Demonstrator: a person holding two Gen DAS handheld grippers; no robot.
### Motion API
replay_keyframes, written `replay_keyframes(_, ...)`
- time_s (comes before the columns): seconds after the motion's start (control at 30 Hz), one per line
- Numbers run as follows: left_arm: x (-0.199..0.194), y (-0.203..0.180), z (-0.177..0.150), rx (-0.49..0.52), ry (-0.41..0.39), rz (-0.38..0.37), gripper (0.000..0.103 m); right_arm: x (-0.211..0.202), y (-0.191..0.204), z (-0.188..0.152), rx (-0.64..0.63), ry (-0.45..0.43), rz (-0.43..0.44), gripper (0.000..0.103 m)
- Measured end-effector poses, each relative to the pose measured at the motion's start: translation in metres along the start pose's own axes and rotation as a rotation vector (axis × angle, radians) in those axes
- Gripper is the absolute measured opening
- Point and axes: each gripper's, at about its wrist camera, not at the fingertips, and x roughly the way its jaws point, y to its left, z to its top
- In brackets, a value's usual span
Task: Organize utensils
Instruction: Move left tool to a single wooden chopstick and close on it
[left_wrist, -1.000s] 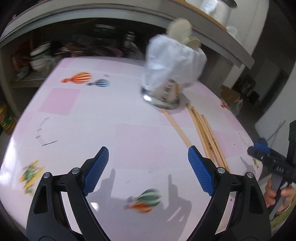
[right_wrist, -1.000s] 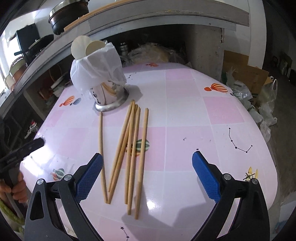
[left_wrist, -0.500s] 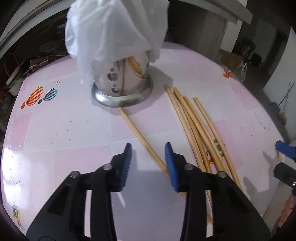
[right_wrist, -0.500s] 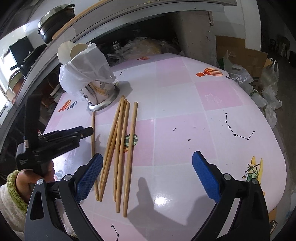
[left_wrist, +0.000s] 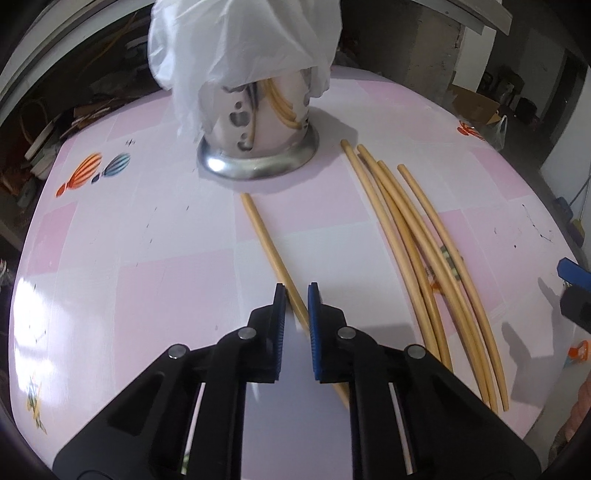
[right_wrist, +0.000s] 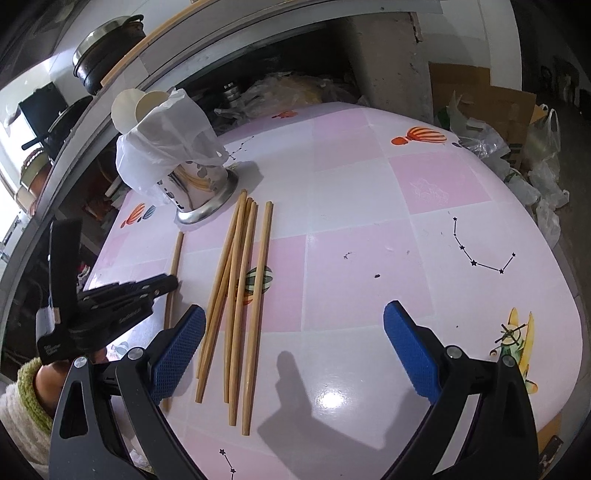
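The pink-and-white checked tabletop (right_wrist: 369, 192), printed with balloons and stars, is seen to carry everything. Near its far left side stands the perforated steel utensil holder (left_wrist: 258, 125) on a flared base, its top draped in a white plastic bag (left_wrist: 240, 44); some chopsticks are already seen inside through the holes. A loose bundle of five bamboo chopsticks (right_wrist: 240, 280) is laid in front of the holder, partly overlapping. A single bamboo chopstick (left_wrist: 269, 251) is set apart to the left of the bundle.

The pick-up step is judged to be in hand. The left gripper (left_wrist: 295, 314) is being closed around the single chopstick, which passes between its blue pads; whether it is pinched yet cannot be told. The right gripper (right_wrist: 295, 347) is held wide apart and empty above bare tabletop, just right of the bundle.

Next, a firm pinch and a lift are called for, then a tilt upright toward the holder's mouth, where the bag may be in the way. Ample open room is left on the right half; the near edge lies close below both grippers.
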Motion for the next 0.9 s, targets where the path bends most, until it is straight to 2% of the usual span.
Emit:
replay_keyframes(0.27,-0.019,0.012,-0.032,-0.046,0.048,-0.012,0.009,0.0,-0.002,-0.002,0.008,0.005,0.018,0.094)
replay_keyframes(0.37,-0.022,0.016,-0.038,-0.05,0.056,-0.044,0.009,0.001,0.001,-0.003,0.003,0.008,0.025,0.094)
replay_keyframes(0.4,-0.022,0.019,-0.037,-0.058,0.058,-0.06,0.01,0.002,0.002,-0.003,0.0,0.009,0.026,0.094)
replay_keyframes(0.47,-0.021,0.025,-0.032,-0.088,0.056,-0.083,0.018,0.002,0.004,-0.003,-0.005,0.011,0.03,0.094)
replay_keyframes(0.53,-0.02,0.028,-0.023,-0.096,0.051,-0.109,0.035,0.002,0.005,-0.004,-0.011,0.011,0.03,0.094)
replay_keyframes(0.63,-0.013,0.025,-0.008,-0.06,0.051,-0.087,0.036,0.002,0.006,-0.004,-0.01,0.012,0.029,0.094)
replay_keyframes(0.77,0.0,0.026,0.01,-0.059,0.066,-0.061,0.036,0.0,0.006,-0.003,-0.005,0.009,0.029,0.094)
replay_keyframes(0.9,0.01,0.025,0.022,-0.031,0.084,-0.007,0.035,0.001,0.006,-0.004,-0.005,0.009,0.031,0.094)
